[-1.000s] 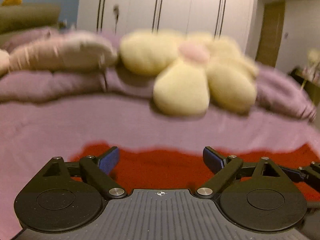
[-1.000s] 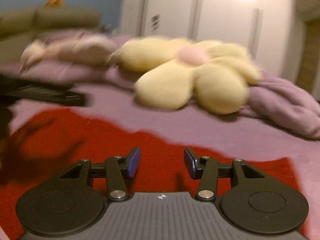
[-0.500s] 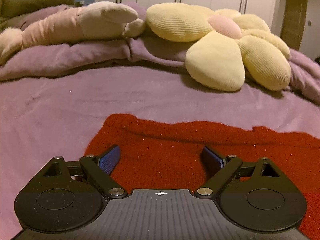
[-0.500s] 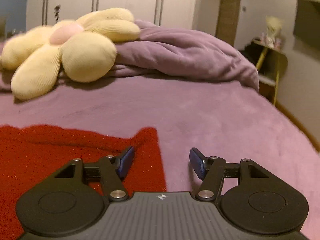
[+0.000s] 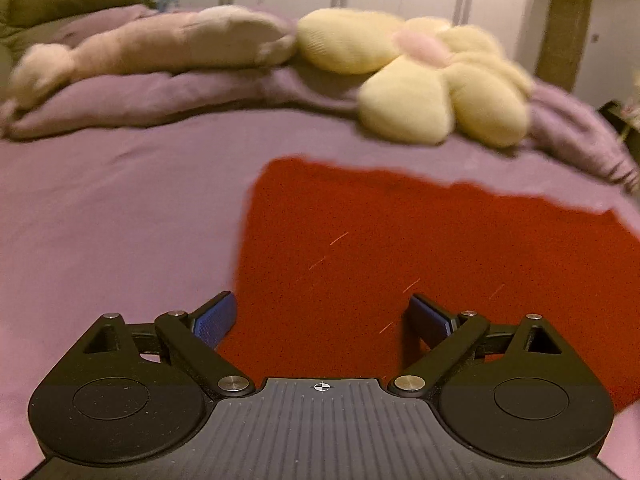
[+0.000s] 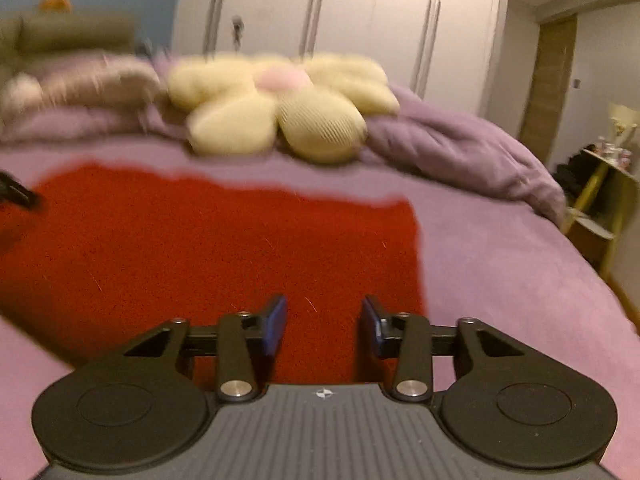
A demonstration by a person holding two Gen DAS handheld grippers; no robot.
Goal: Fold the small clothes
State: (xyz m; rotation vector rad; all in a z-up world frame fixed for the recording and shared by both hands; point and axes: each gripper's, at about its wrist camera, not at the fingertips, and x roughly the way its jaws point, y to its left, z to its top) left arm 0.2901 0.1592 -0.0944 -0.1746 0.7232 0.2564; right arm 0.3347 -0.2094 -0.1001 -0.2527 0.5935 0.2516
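I am seeing no container here; the red garment (image 5: 420,248) is lying flat on the purple bedspread (image 5: 120,208), near the yellow flower cushion (image 5: 432,80). My left gripper (image 5: 322,318) is hovering over its left edge, jaws spread wide and holding nothing. My right gripper (image 6: 324,322) is gaping empty near its right edge. Since half a second ago, both views are showing far more red cloth.
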